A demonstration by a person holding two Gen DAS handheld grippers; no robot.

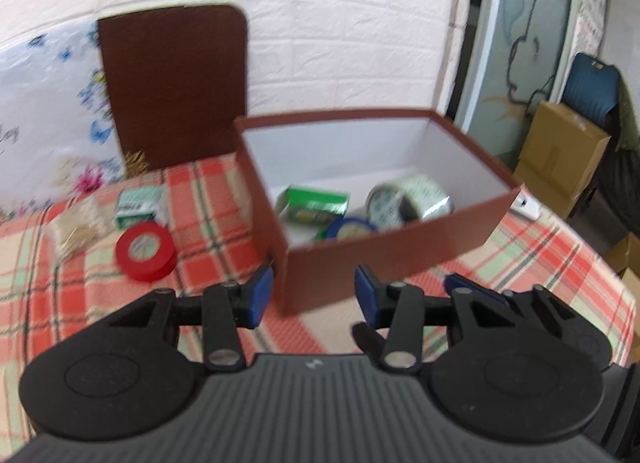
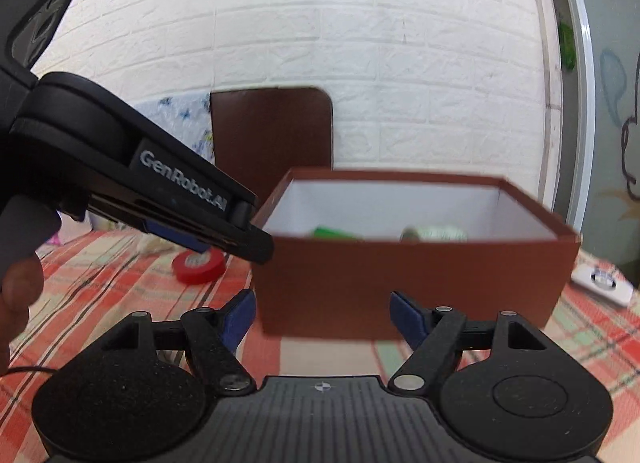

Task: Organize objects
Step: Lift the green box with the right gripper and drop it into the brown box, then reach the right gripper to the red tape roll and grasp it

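Observation:
A brown open box (image 1: 384, 259) with a white inside stands on the plaid table; it also shows in the right wrist view (image 2: 412, 279). Inside lie a green packet (image 1: 316, 205), a blue tape roll (image 1: 352, 227) and a clear printed tape roll (image 1: 408, 199). Left of the box on the cloth lie a red tape roll (image 1: 146, 251), a green and white small box (image 1: 138, 205) and a bag of toothpicks (image 1: 76, 229). My left gripper (image 1: 314, 295) is open and empty in front of the box's near corner. My right gripper (image 2: 322, 317) is open and empty before the box's near wall.
The box's brown lid (image 1: 176, 87) leans on the white brick wall behind. A white device (image 2: 602, 281) lies right of the box. The left gripper's body (image 2: 132, 179) crosses the right wrist view's left side. Cardboard cartons (image 1: 560, 159) stand off the table's right.

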